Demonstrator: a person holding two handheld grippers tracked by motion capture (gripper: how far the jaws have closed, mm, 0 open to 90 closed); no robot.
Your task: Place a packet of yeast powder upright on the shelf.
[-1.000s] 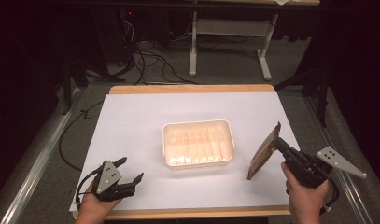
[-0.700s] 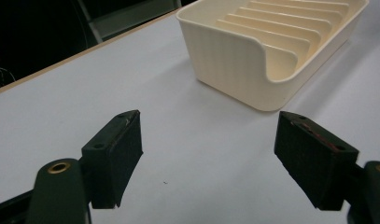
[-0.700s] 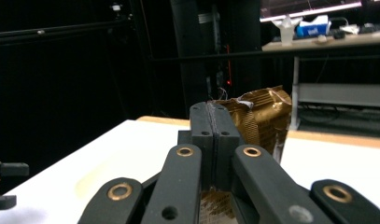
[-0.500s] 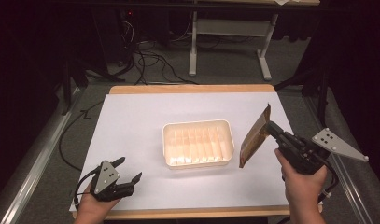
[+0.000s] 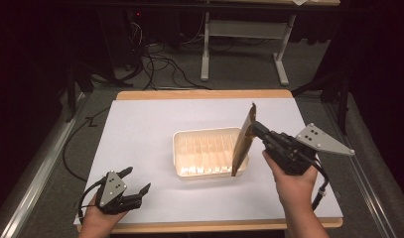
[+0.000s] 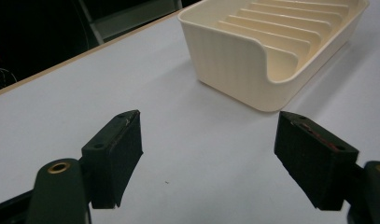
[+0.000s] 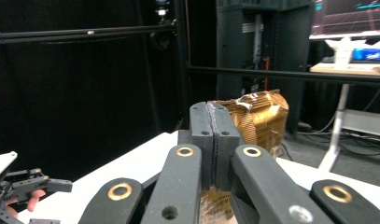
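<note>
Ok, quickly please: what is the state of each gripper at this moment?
Left gripper: open, holding nothing, fingers apart above the table.
Right gripper: closed on the gold-brown packet, held beside the cream tray.

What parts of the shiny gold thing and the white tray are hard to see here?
- Thin gold-brown ribbed sheet: in the right gripper view, the right gripper's shut black jaws cover its middle.
- Cream plastic tray with ribbed dividers: in the high view, the sheet hides its right end; in the left gripper view, the top and right edges cut off its far end.
- What the sheet is made of: too small to tell.
</note>
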